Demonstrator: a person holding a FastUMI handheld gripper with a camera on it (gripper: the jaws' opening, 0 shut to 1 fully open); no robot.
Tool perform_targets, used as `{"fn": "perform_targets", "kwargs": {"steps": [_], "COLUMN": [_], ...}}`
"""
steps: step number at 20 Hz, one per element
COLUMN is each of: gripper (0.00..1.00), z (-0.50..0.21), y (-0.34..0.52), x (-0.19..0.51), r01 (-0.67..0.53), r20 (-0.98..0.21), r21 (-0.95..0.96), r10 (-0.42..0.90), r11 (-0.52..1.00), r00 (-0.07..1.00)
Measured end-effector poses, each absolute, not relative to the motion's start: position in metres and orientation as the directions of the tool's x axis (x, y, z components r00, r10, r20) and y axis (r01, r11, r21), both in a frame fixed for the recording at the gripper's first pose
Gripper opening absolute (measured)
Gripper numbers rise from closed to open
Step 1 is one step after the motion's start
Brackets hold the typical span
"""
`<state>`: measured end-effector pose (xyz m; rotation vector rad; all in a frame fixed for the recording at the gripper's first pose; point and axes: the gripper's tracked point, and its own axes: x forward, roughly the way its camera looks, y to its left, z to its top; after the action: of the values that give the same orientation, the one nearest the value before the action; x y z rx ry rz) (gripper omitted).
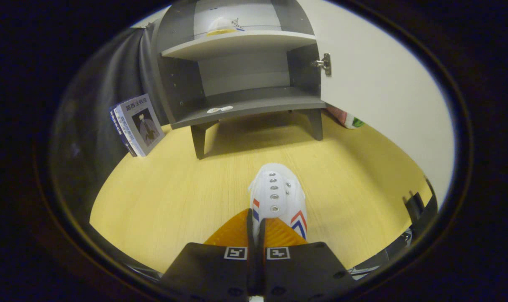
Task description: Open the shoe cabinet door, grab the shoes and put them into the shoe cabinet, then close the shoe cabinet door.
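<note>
A white shoe [279, 195] with metal eyelets and red and blue stripes points toward the cabinet, its heel end pinched between my fingers. My gripper [257, 222] is shut on the shoe's rear edge, over the pale wooden floor [161, 197]. Beyond stands the grey shoe cabinet [241, 75] on short legs, its white door [379, 88] swung open to the right on a metal hinge [324, 63]. The lower shelf [254, 105] holds only a small sticker. On the upper shelf rests a light-coloured item [222, 26] I cannot make out.
Several books [137, 125] lean against the dark cloth wall left of the cabinet. A pink and green packet [347, 119] lies behind the open door's lower edge. Dark equipment [417, 209] sits at the floor's right edge.
</note>
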<state>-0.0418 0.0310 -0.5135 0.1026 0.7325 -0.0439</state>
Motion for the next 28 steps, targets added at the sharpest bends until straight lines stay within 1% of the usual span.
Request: {"fn": "perform_targets", "kwargs": {"steps": [3, 7, 13, 17, 23, 28], "gripper": [0.03, 0.03, 0.02, 0.02, 0.02, 0.02], "z": [-0.476, -0.406, -0.273, -0.202, -0.159, -0.168], "y": [0.024, 0.023, 0.022, 0.019, 0.004, -0.005], "x": [-0.034, -0.016, 0.02, 0.065, 0.165, 0.262], "r01": [0.095, 0.104, 0.132, 0.1, 0.041, -0.024], "r20": [-0.64, -0.586, -0.418, -0.309, -0.246, -0.265], "r21": [0.072, 0.036, -0.01, -0.051, -0.121, -0.175], "r10": [-0.027, -0.063, -0.125, -0.111, -0.07, -0.024], "r11": [0.993, 0.994, 0.991, 0.994, 0.992, 0.984], "r00": [0.768, 0.808, 0.9, 0.945, 0.967, 0.964]}}
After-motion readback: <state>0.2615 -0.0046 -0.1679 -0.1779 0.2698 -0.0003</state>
